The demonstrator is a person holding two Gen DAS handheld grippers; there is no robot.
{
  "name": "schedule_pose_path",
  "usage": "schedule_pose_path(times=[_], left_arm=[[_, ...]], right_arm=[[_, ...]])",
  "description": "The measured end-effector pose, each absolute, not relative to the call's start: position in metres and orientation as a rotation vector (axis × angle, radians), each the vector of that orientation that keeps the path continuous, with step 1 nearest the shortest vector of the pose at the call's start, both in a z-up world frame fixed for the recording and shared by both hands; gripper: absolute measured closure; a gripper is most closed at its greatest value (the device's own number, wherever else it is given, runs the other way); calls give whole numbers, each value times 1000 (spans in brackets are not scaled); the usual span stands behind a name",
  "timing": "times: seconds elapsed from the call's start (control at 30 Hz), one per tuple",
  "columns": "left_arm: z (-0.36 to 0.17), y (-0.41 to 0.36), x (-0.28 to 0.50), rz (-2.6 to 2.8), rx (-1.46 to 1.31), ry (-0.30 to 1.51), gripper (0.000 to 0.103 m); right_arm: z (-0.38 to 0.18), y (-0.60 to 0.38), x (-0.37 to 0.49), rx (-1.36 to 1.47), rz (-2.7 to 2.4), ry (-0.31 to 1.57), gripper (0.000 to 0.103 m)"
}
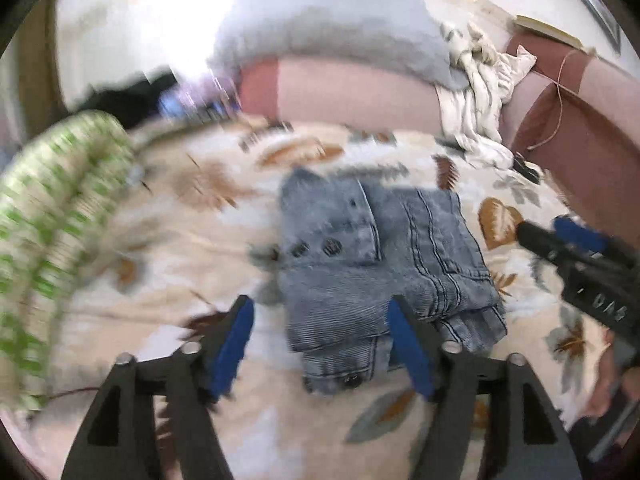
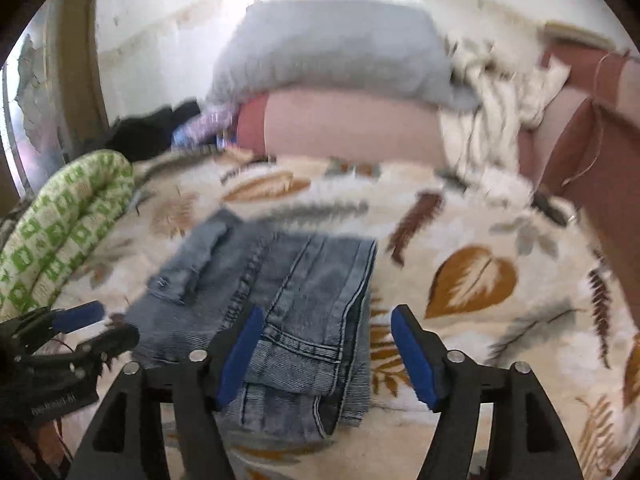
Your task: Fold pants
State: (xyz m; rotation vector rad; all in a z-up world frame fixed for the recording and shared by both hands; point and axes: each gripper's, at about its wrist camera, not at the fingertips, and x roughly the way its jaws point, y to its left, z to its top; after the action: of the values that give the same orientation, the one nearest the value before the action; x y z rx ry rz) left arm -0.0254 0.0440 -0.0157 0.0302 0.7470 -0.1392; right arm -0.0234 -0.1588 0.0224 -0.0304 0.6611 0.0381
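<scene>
The light-blue jeans (image 1: 372, 268) lie folded into a compact bundle on the leaf-patterned blanket (image 1: 180, 240). My left gripper (image 1: 320, 344) is open and empty, its blue pads held above the bundle's near edge. My right gripper (image 2: 326, 354) is open and empty over the right near edge of the jeans (image 2: 280, 300). The right gripper (image 1: 560, 236) shows at the right of the left wrist view, and the left gripper (image 2: 96, 324) at the lower left of the right wrist view, both open.
A green-and-white patterned cushion (image 1: 52, 216) lies at the left. A pink-and-maroon sofa back (image 1: 360, 92) runs behind, with a grey blanket (image 1: 332, 28) and a crumpled white cloth (image 1: 476, 88) on it. Dark clothes (image 2: 156, 132) sit at the back left.
</scene>
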Motion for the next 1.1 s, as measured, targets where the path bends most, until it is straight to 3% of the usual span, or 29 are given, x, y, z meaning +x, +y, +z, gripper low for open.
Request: schedule_pose_path(times=[0.17, 0.37, 0.57, 1.1], left_arm=[[12, 36, -66, -28, 174, 603, 18], [46, 44, -94, -1, 138, 556, 18], [69, 57, -110, 30, 97, 514, 18], [57, 75, -106, 88, 63, 543, 18]], right_arm=[[48, -147, -56, -72, 3, 578, 24], [68, -135, -91, -131, -29, 530, 22], [86, -126, -117, -112, -40, 475, 7], [67, -128, -112, -30, -18, 547, 7]])
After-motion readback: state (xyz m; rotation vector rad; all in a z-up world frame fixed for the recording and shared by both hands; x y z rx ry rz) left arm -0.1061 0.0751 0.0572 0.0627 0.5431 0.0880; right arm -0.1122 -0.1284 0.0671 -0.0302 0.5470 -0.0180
